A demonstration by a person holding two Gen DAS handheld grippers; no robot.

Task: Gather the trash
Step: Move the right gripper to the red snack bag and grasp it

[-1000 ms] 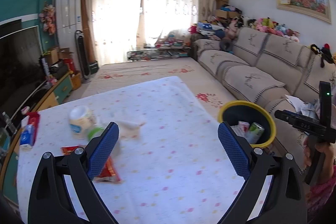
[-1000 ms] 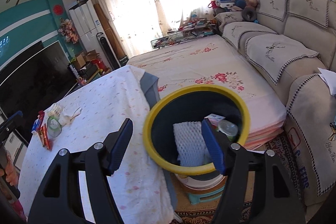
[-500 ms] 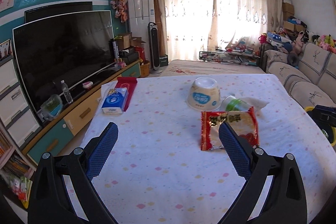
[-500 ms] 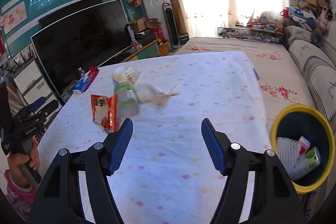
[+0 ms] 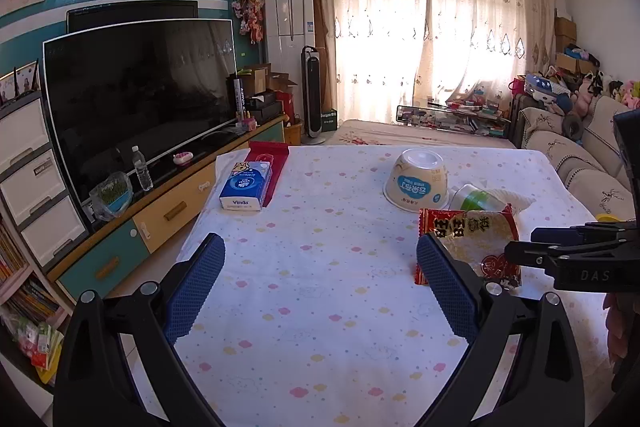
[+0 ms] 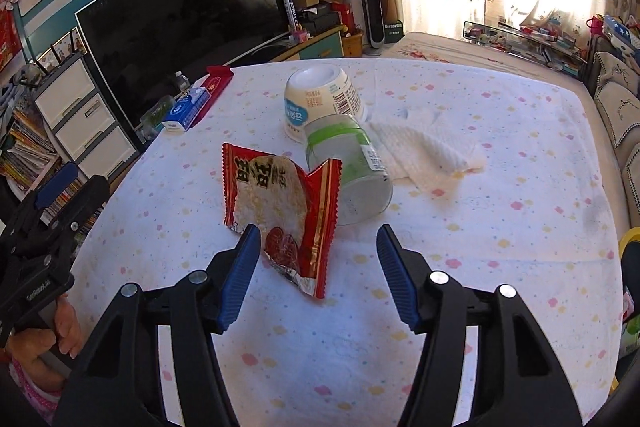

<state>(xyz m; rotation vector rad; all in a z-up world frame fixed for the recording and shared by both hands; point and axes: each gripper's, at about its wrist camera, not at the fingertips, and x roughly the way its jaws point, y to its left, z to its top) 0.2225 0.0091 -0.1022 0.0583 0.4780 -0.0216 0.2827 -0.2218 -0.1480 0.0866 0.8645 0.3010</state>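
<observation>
Both views have swung off the yellow-rimmed bin (image 6: 629,239) and onto the surface (image 5: 320,287) since a second ago; the bin, then centre frame with foam netting and a can inside, is now a sliver at the right wrist view's right edge, contents too cut off to tell; the right hand-held gripper (image 6: 318,259) has come in over the red snack wrapper (image 6: 280,207), jaws closing, pads not yet on it, the wrapper's lower end between them; the left hand-held gripper (image 5: 320,283) is wide open, holding nothing; behind the wrapper a green-banded cup (image 6: 352,171) lies on its side, an upturned noodle bowl (image 6: 320,99) beside it, white tissue (image 6: 424,147) spread alongside.
</observation>
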